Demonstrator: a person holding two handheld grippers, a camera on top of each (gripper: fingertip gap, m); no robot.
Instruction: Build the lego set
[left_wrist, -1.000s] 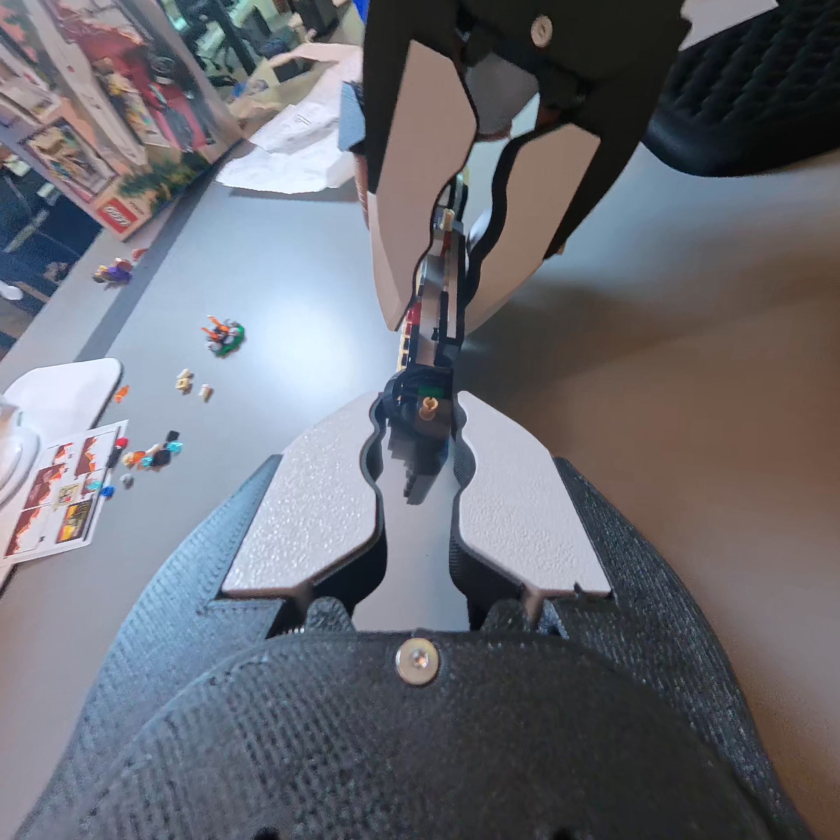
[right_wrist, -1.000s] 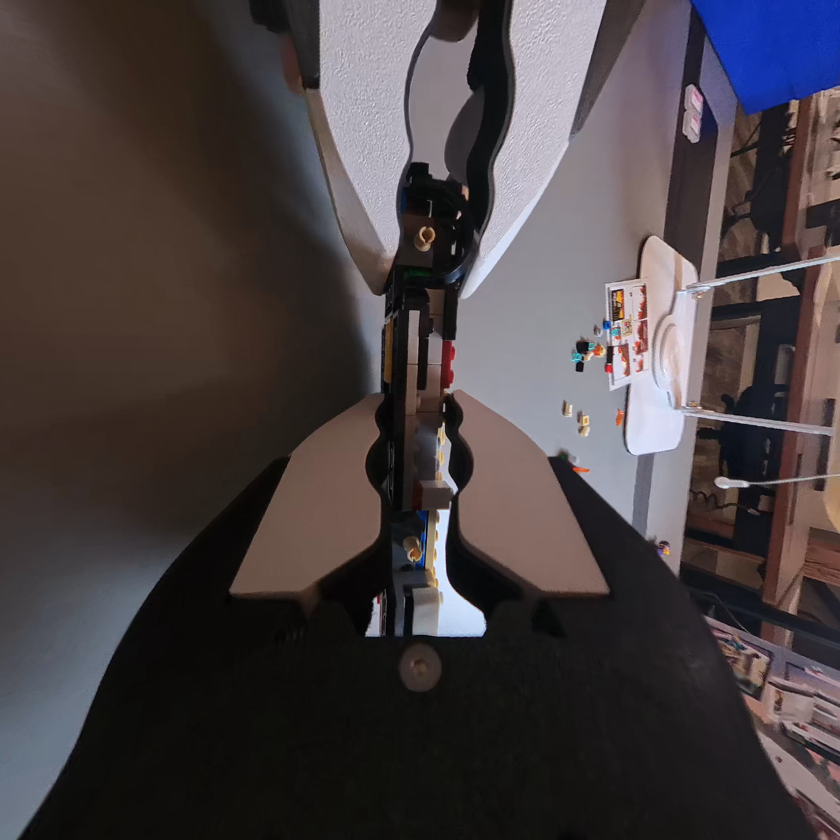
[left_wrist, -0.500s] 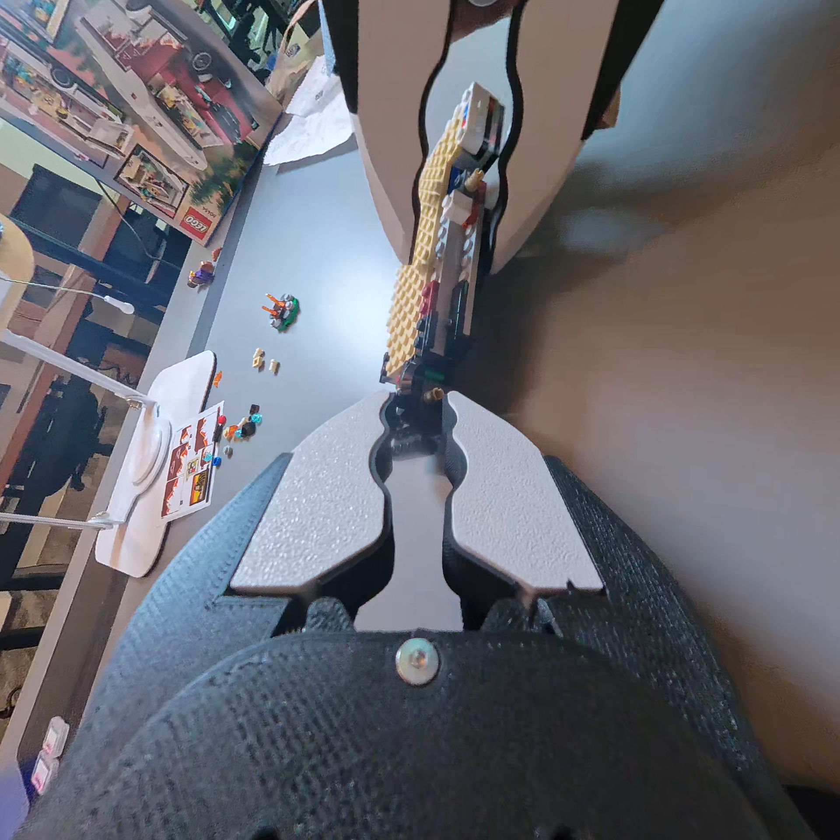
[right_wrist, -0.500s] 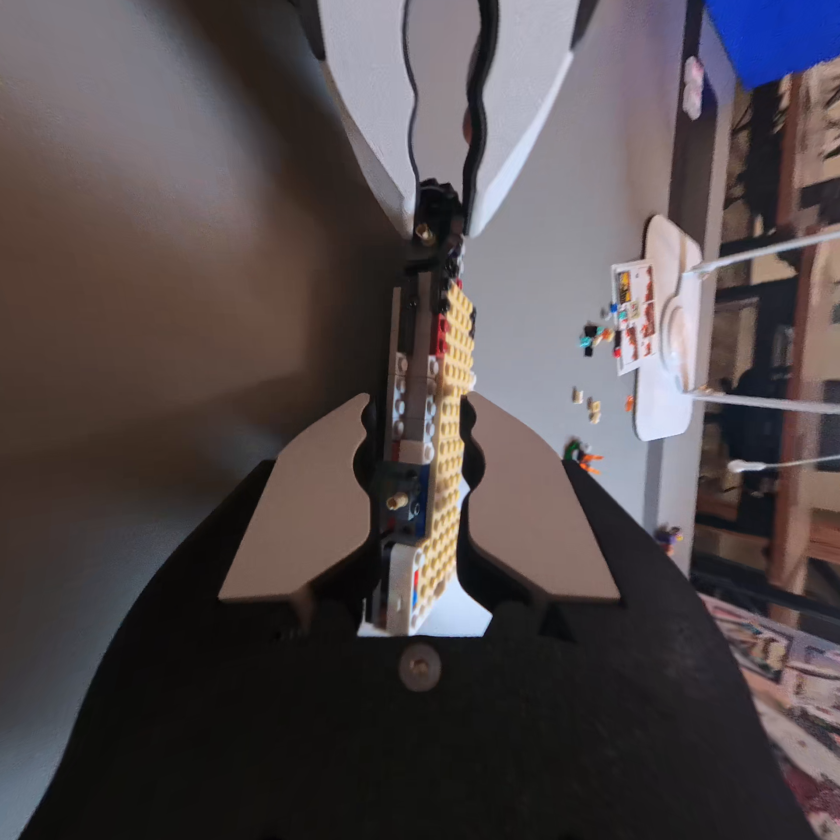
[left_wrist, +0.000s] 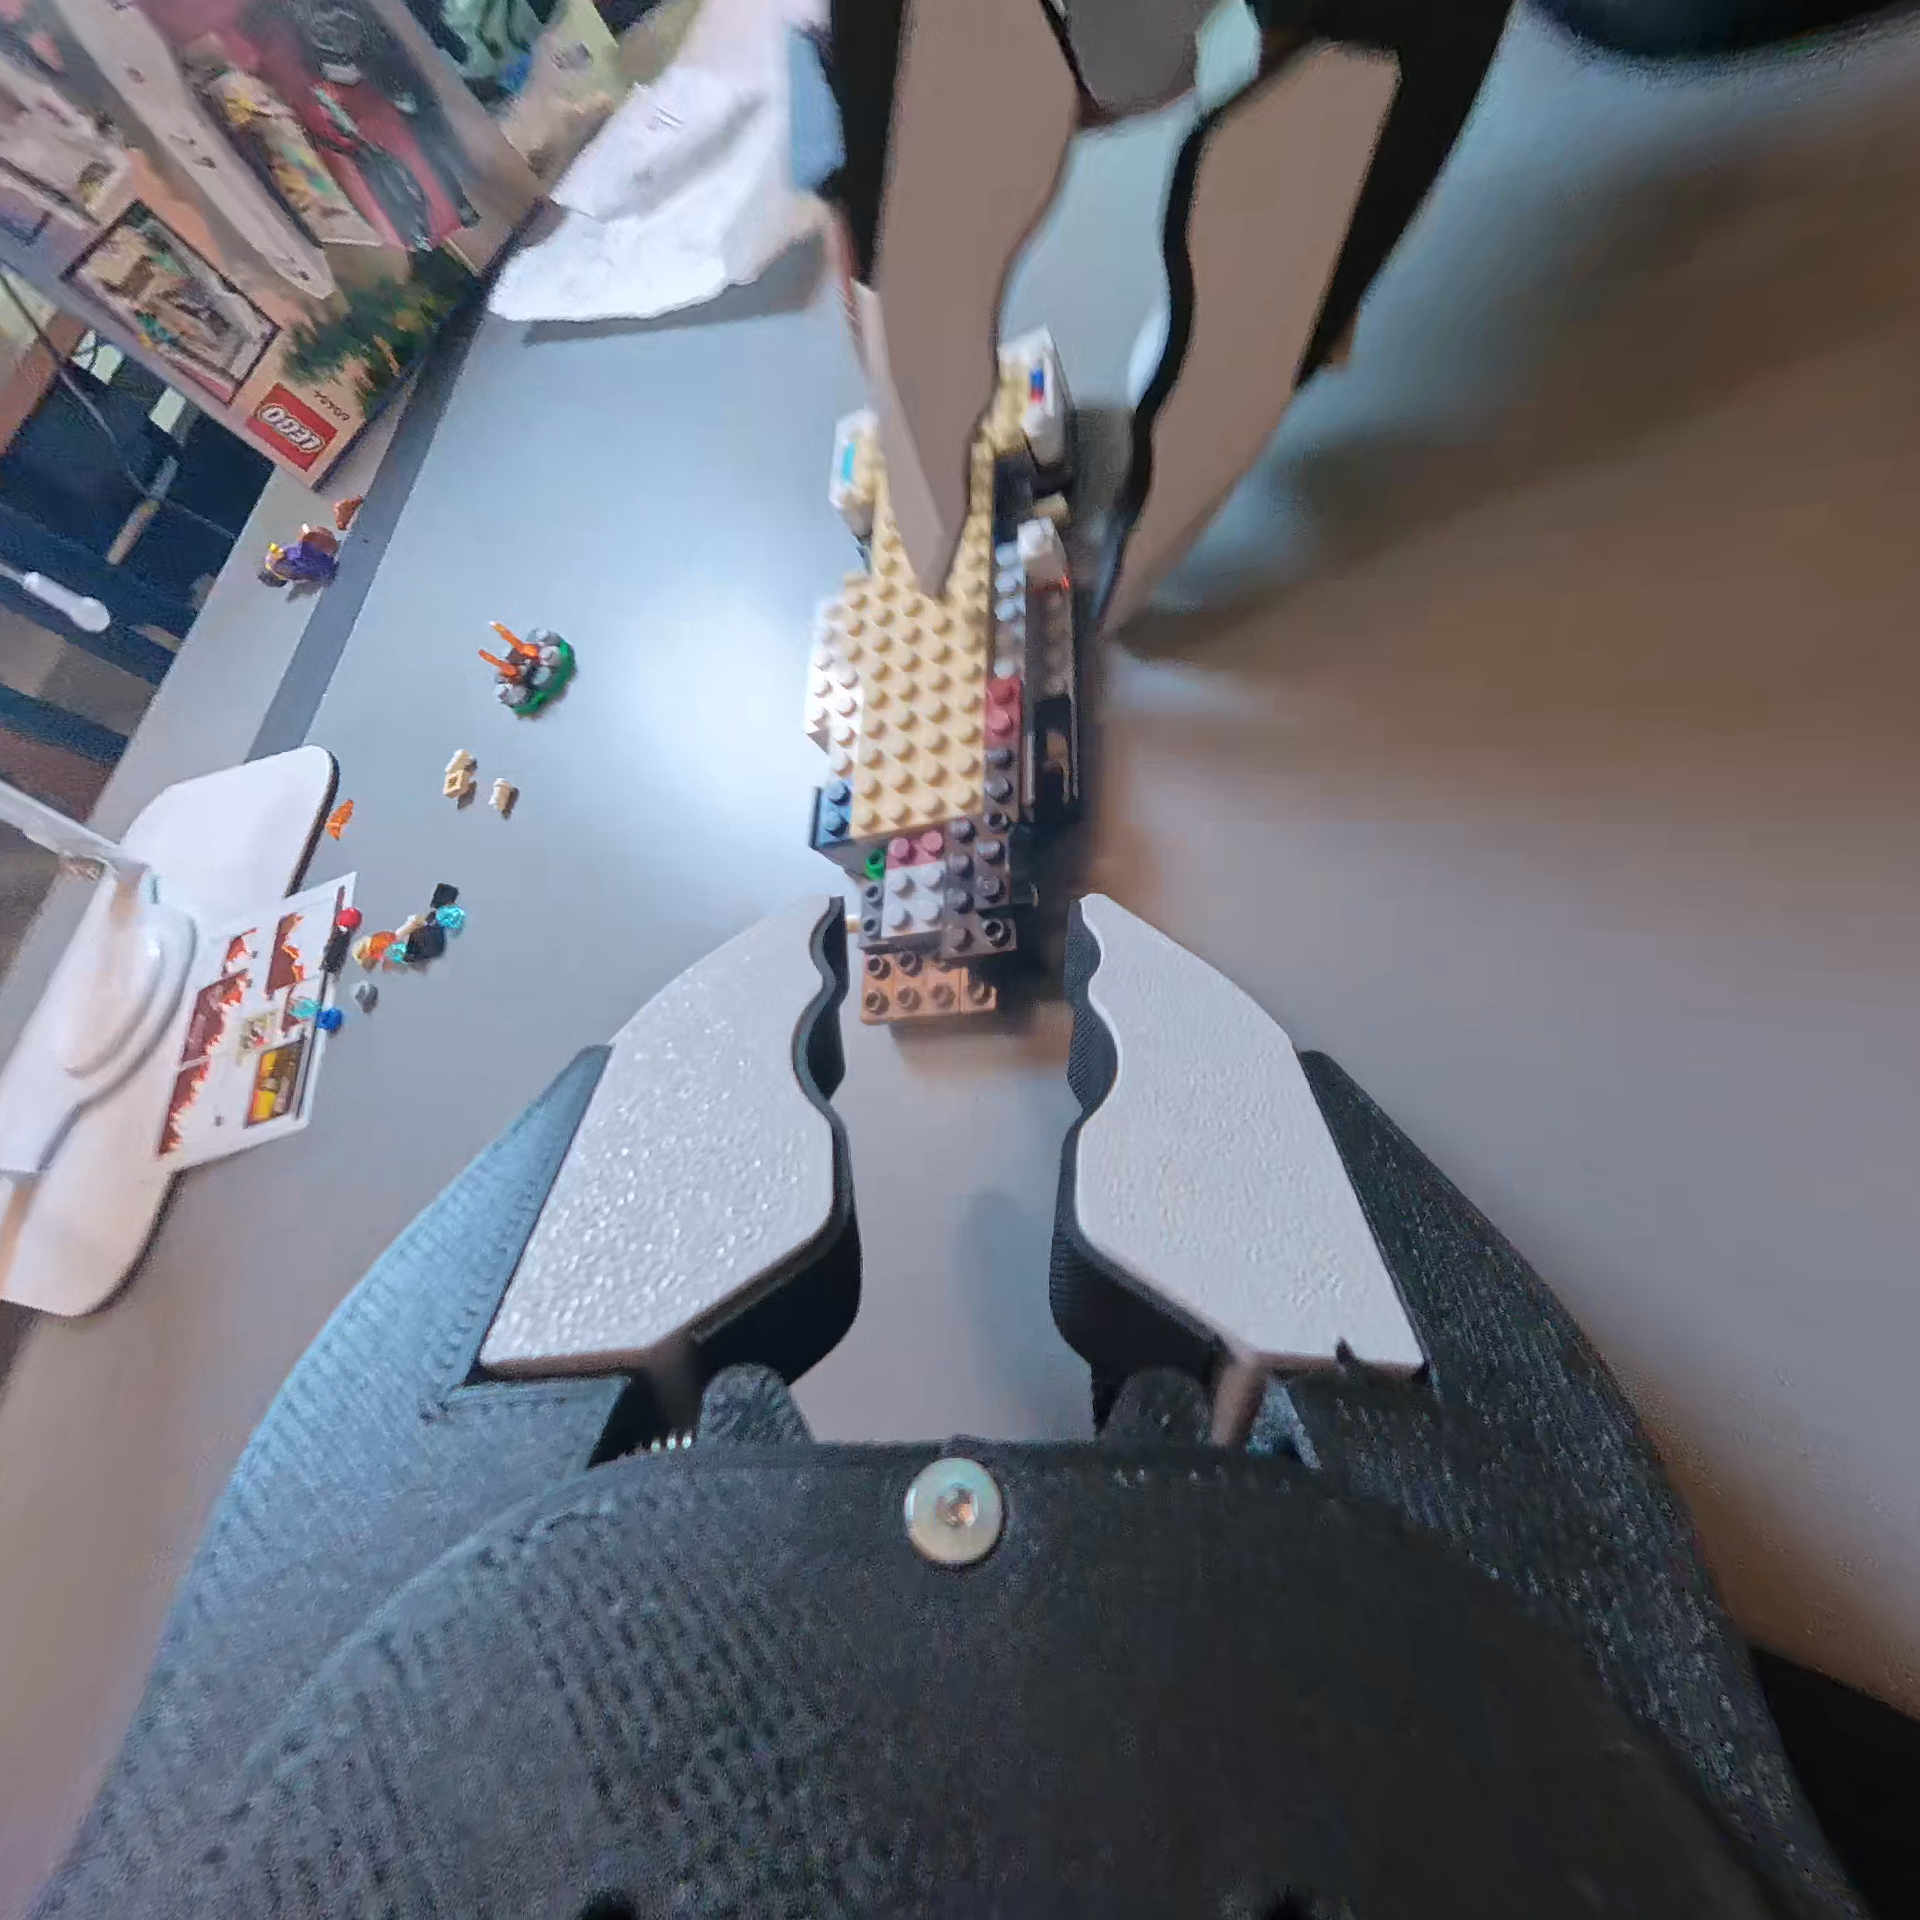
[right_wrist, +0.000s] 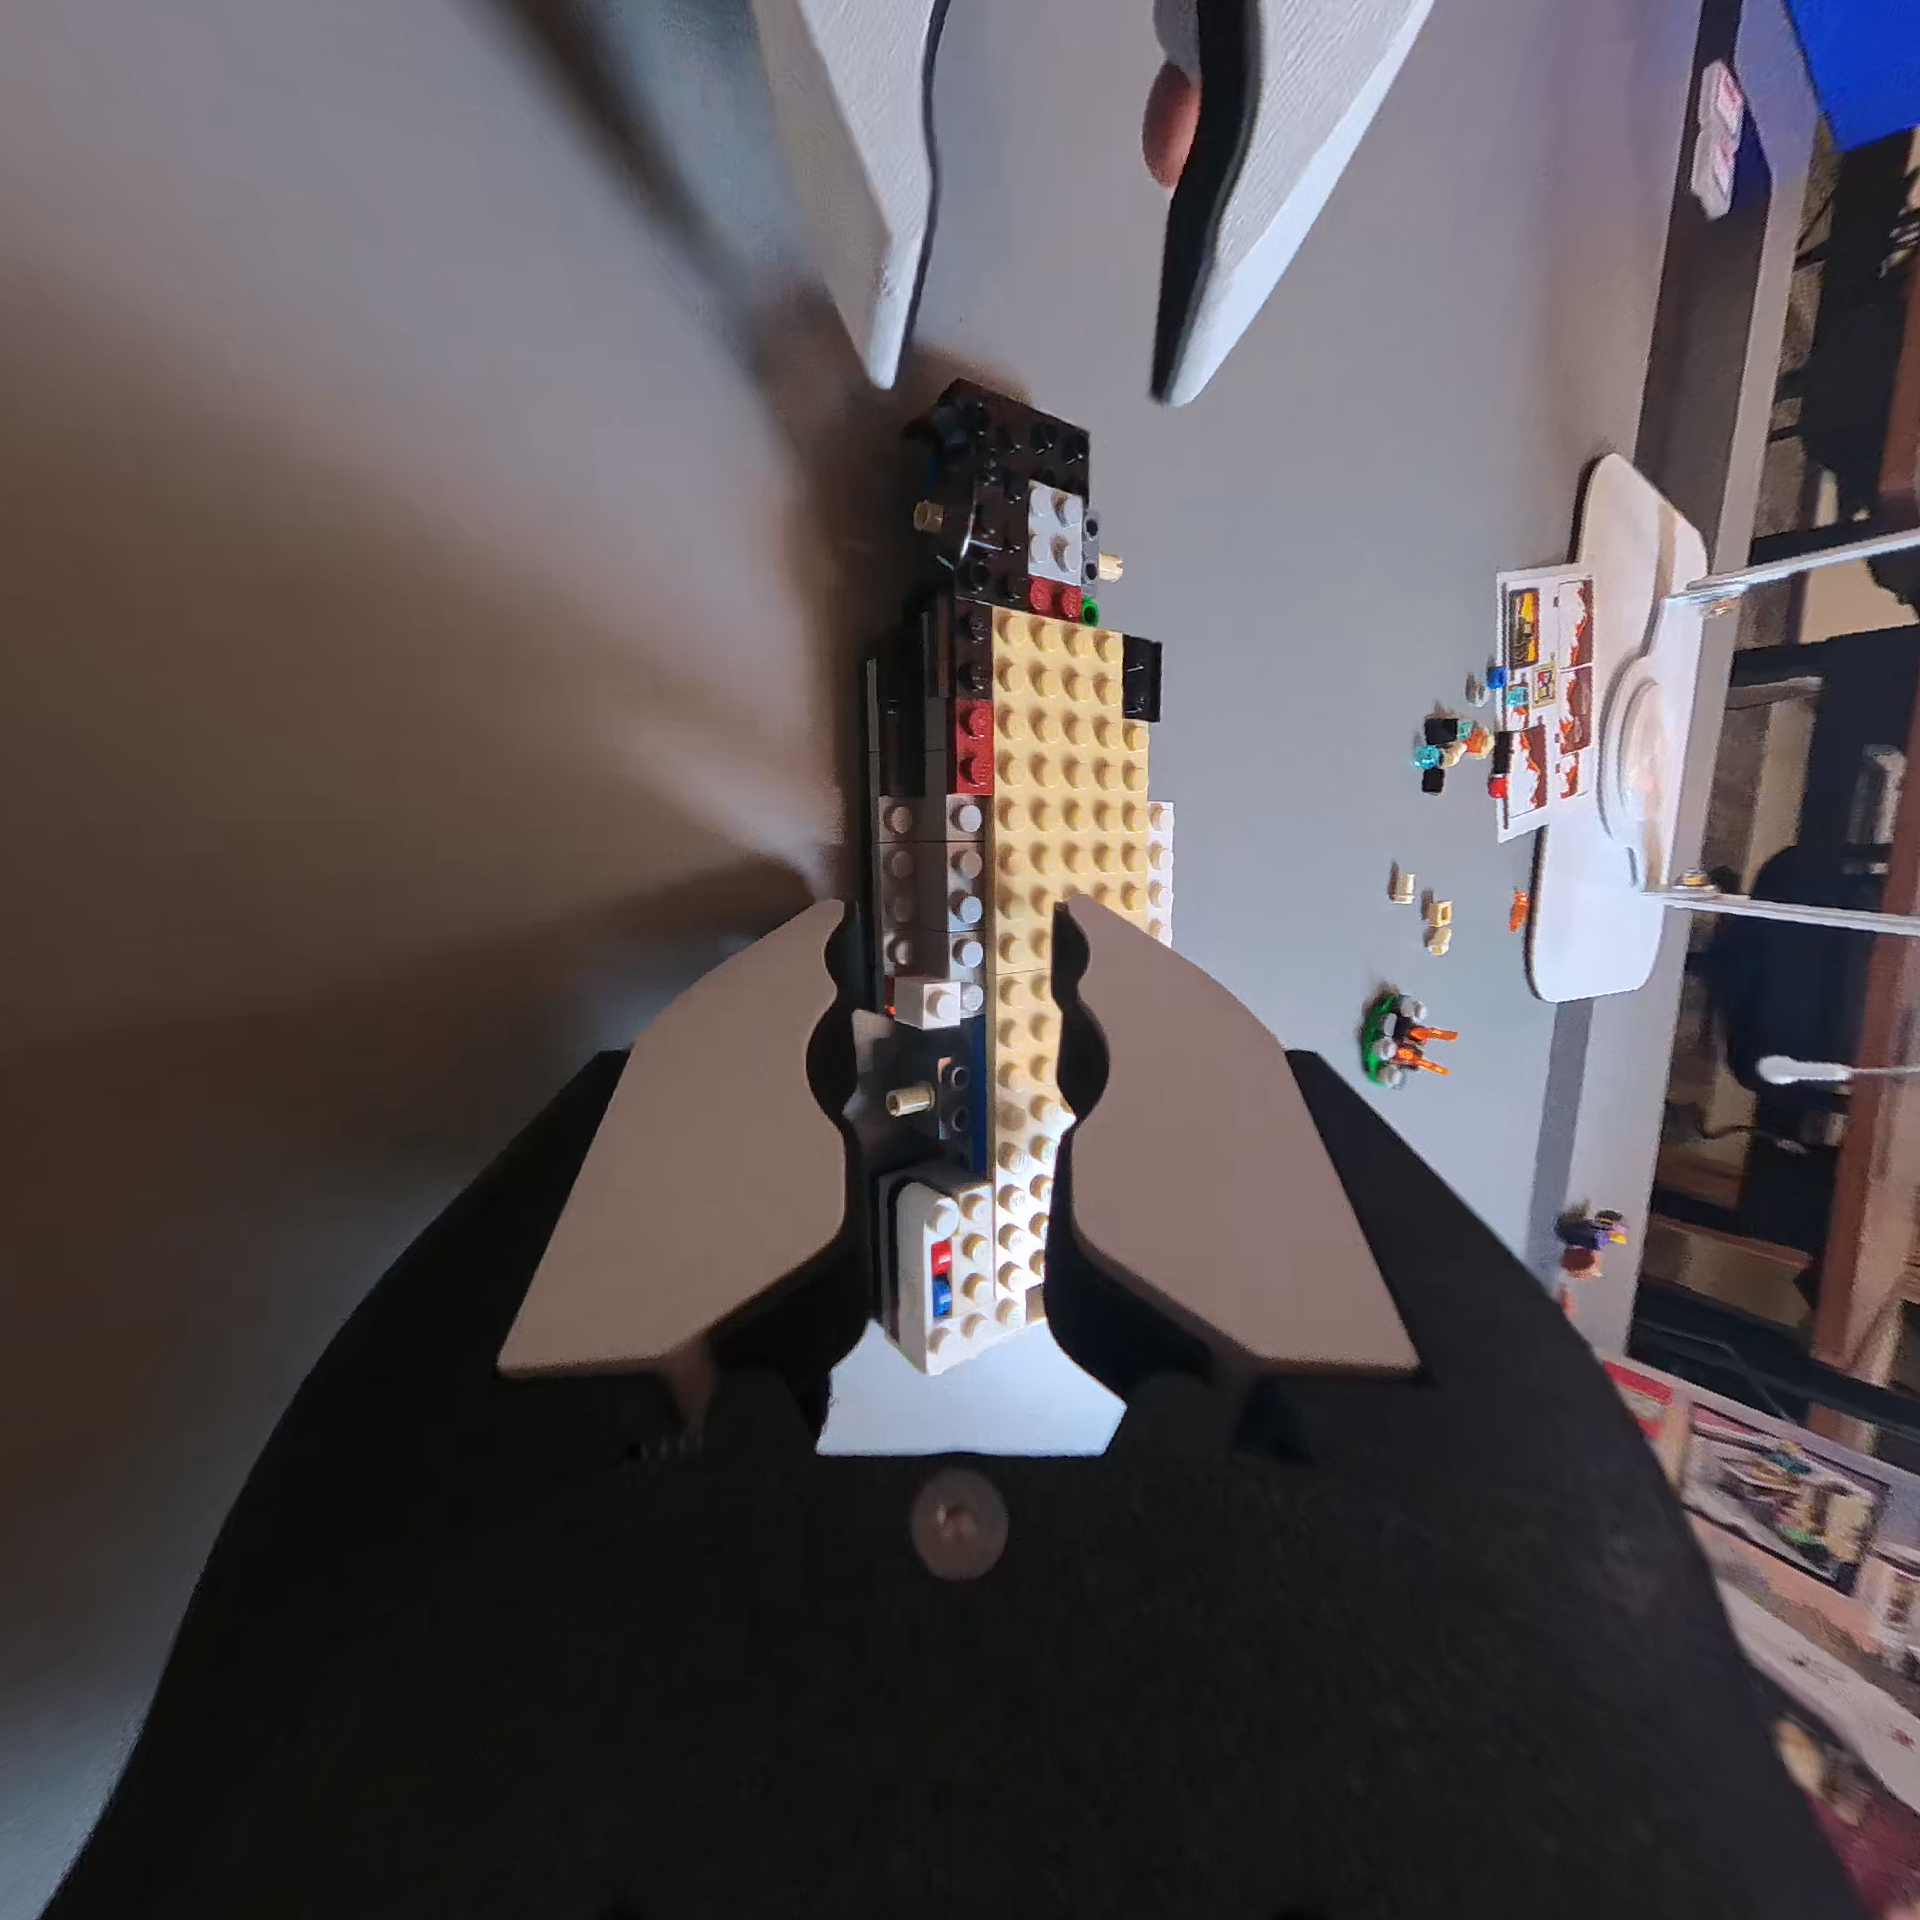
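Observation:
A long brick model (left_wrist: 925, 727) with a tan studded plate on top and black, grey, red and brown bricks along its side and end lies flat on the grey table (left_wrist: 644, 499). My left gripper (left_wrist: 956, 920) is open. The model's brown end sits just ahead of its fingertips, with a gap on each side. My right gripper (right_wrist: 951, 914) is open over the model's (right_wrist: 1060, 779) other end. One of its fingers (right_wrist: 1143, 1039) hangs over the tan plate and the other stands beside the black edge. In the left wrist view the right gripper (left_wrist: 1029, 608) hovers over the far end.
To the left on the table are a small green build with orange parts (left_wrist: 535, 665), two tan pieces (left_wrist: 478, 784), several small loose pieces (left_wrist: 416, 935), a sticker sheet (left_wrist: 255, 1029) on a white stand base (left_wrist: 125, 935), a purple figure (left_wrist: 301, 556), a toy box (left_wrist: 208, 208) and paper (left_wrist: 665, 208). My right fingertips sit around 8 cm from my left ones.
Both grippers held the model edge-on between them. It turned stud side up and now lies on the table. The right jaws opened first, then the left let go and drew back.

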